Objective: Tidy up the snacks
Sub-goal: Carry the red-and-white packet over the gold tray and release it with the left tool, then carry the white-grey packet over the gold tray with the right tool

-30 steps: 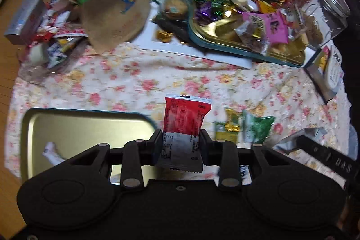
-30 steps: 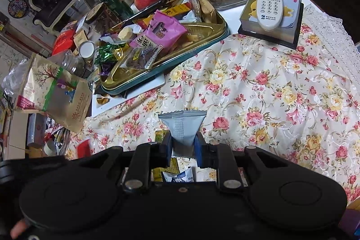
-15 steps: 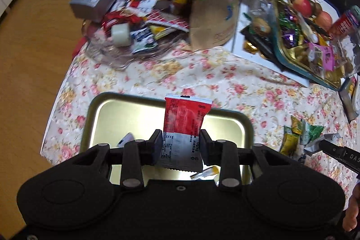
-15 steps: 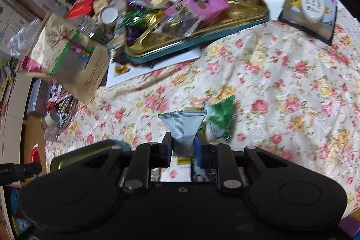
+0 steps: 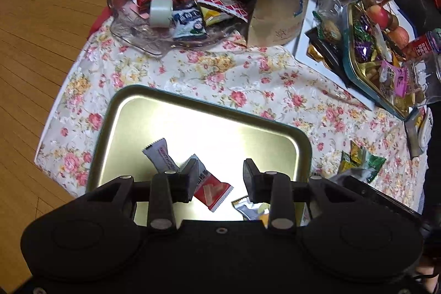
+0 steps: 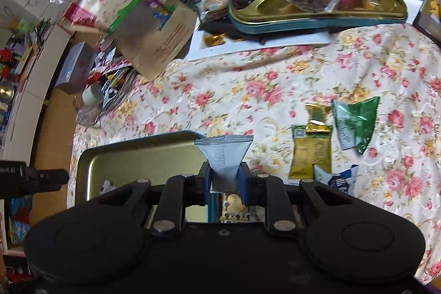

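My left gripper (image 5: 220, 167) hangs open over the gold metal tray (image 5: 165, 123), nothing between its fingers. Below it in the tray lies a red snack packet (image 5: 210, 190), beside a white-grey packet (image 5: 161, 156) and a silver-yellow one (image 5: 248, 208). My right gripper (image 6: 224, 170) is shut on a grey snack packet (image 6: 223, 150), which sticks up past the pads, at the tray's (image 6: 137, 159) right end. On the flowered cloth to its right lie a gold packet (image 6: 311, 153), a green packet (image 6: 355, 123) and a blue-white one (image 6: 336, 178).
A teal-rimmed gold tray (image 6: 317, 18) of sweets stands at the back right. A brown paper bag (image 5: 278, 4) and a glass dish (image 5: 137, 37) of snacks stand behind the tray. The table ends at the left over wooden floor (image 5: 41, 18).
The left gripper has opened and let go of the red packet, which now lies in the tray. The right gripper has moved left to the tray's edge, still holding the grey packet.
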The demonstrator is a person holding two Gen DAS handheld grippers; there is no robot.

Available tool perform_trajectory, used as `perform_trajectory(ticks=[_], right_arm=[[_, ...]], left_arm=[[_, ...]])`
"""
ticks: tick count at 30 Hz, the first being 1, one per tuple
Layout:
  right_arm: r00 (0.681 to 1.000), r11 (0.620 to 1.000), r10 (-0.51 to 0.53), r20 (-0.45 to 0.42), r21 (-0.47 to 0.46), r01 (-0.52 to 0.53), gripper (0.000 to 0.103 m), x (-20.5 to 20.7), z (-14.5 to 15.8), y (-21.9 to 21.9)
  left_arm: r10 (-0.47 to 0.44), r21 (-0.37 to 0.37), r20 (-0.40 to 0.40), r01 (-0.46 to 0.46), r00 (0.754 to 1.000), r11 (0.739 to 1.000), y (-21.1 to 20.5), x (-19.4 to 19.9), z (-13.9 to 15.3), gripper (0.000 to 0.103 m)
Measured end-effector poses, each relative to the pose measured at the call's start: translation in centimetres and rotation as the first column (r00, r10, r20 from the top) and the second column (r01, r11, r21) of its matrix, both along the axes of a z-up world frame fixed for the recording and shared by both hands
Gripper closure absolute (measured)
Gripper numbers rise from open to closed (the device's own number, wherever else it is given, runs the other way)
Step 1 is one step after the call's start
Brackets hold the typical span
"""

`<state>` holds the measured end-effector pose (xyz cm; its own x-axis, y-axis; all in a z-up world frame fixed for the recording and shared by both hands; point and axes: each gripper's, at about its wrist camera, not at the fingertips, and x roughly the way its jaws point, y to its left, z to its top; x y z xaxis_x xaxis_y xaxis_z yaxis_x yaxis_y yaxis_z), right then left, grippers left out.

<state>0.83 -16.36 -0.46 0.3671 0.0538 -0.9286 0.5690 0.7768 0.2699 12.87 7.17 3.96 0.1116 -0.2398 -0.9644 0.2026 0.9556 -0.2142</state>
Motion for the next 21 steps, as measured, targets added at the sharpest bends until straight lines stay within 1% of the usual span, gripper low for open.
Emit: perform_trajectory(ticks=[4, 10, 17, 20, 21], right_arm=[[1.0, 1.0, 0.023, -0.004, 0.006, -0.023, 0.081, 0.6, -0.4, 1.0], [0.998, 0.998, 0.065, 0.012, 0.023, -0.066, 0.081, 1.3, -0.2, 2.5], [0.994, 0.993, 0.106, 0.027, 0.039, -0.107, 0.08, 2.1, -0.2, 4.0], [0.988, 0.989, 0.146, 0.058, 0.032, -0.148, 0.077, 2.3, 0.1, 4.7], [0.986, 0.988, 0.153, 0.066, 0.024, -0.155, 0.073, 2.4, 0.3, 4.9]], left_arm=[[-0.023, 0.026, -0.021, 0.024, 1.0, 0.999, -0.9, -0.3, -0.6, 0.059], [-0.084, 0.021, -0.028, 0.085, 0.996, 0.996, -2.2, -1.1, -0.7, 0.059], [-0.095, 0.03, -0.041, 0.096, 0.995, 0.995, -2.8, -1.2, -1.1, 0.059], [-0.1, 0.033, -0.043, 0.102, 0.994, 0.994, -2.9, -1.3, -1.1, 0.059], [-0.101, 0.034, -0.044, 0.103, 0.994, 0.994, -3.0, -1.3, -1.2, 0.059]])
